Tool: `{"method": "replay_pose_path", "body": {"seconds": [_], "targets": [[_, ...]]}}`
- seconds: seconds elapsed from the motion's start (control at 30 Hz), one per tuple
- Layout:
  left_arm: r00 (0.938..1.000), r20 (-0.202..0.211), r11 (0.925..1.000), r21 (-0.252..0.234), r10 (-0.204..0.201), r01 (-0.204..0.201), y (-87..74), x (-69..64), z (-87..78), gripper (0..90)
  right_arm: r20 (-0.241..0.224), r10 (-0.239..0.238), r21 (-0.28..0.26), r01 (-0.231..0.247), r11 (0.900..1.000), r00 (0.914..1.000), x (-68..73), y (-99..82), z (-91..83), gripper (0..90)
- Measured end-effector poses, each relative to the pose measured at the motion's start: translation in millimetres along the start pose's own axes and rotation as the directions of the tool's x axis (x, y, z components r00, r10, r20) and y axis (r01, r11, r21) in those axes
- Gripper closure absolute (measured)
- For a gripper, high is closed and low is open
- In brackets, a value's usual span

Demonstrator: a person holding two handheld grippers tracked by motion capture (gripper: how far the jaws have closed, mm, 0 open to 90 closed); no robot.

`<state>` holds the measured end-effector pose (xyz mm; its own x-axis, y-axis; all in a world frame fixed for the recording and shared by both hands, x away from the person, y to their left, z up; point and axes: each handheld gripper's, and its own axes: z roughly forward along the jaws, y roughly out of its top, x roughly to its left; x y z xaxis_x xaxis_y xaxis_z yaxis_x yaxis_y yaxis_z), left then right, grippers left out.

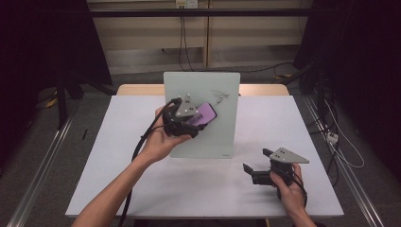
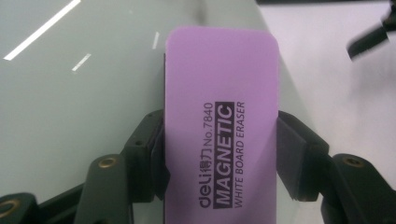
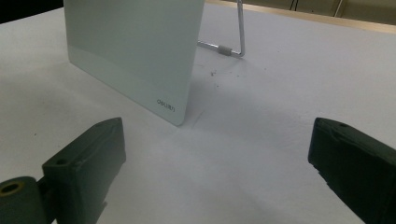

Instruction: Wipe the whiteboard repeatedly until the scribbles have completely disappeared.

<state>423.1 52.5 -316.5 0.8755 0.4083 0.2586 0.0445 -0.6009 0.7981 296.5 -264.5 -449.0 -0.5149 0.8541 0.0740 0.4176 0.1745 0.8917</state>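
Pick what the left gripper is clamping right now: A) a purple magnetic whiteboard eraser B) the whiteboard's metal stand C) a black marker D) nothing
A: in the left gripper view, the left gripper has both jaw pads pressed on the sides of the purple magnetic whiteboard eraser, held against the whiteboard; the right gripper stands open.

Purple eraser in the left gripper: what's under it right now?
Under the purple eraser, gripped by the left gripper, is the glass whiteboard. Black scribbles sit beside it; any marks beneath are covered.
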Motion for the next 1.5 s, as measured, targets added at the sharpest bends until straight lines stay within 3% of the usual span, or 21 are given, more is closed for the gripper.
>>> {"method": "replay_pose_path", "body": {"seconds": [0.27, 0.4, 0.73, 0.93, 1.1, 1.17, 1.3, 1.4, 1.5], "targets": [[0.9967, -0.075, 0.9978, -0.061, -0.031, 0.026, 25.4, 24.7, -19.3, 40.8, -0.001, -0.001, -0.001, 0.001, 1.0, 1.0, 0.3, 0.2, 0.5, 4.0], [0.9952, -0.088, 0.9963, -0.078, -0.043, 0.036, 33.2, 31.1, -22.5, 40.8, -0.001, -0.001, -0.001, 0.001, 1.0, 1.0, -0.1, -0.1, 0.0, 4.0], [0.9958, -0.087, 0.9986, -0.042, 0.03, -0.033, 39.4, 11.2, -2.5, 40.6, -0.002, -0.004, -0.001, 0.004, 1.0, 1.0, 1.1, 0.2, 1.1, 4.0], [0.9964, -0.015, 0.9957, 0.042, 0.083, -0.082, 29.5, -18.2, 23.1, 40.7, -0.002, -0.007, -0.003, 0.007, 1.0, 1.0, 1.0, 0.2, 0.3, 4.0], [0.9952, 0.037, 0.9931, 0.071, 0.09, -0.093, 21.0, -35.7, 39.4, 40.8, -0.003, -0.007, -0.005, 0.007, 1.0, 1.0, 0.8, 0.0, -1.0, 4.0], [0.9949, 0.039, 0.9918, 0.084, 0.093, -0.096, 22.0, -36.6, 40.1, 40.8, -0.002, -0.001, -0.004, 0.001, 1.0, 1.0, 0.5, 0.0, -0.9, 4.0], [0.9972, 0.048, 0.9965, 0.058, 0.058, -0.06, 24.0, -29.0, 36.3, 40.8, -0.003, -0.005, -0.003, 0.005, 1.0, 1.0, 0.6, 0.1, -0.6, 4.0], [0.9979, 0.018, 0.9965, 0.054, 0.063, -0.064, 30.1, -23.3, 29.8, 40.8, -0.005, -0.009, -0.001, 0.009, 1.0, 0.9999, 0.5, 0.0, 0.1, 4.0], [0.999, -0.015, 0.9986, 0.031, 0.042, -0.042, 39.2, -12.0, 20.1, 40.8, -0.009, -0.01, -0.002, 0.01, 0.9999, 0.9999, 0.6, 0.1, 0.9, 4.0]]}}
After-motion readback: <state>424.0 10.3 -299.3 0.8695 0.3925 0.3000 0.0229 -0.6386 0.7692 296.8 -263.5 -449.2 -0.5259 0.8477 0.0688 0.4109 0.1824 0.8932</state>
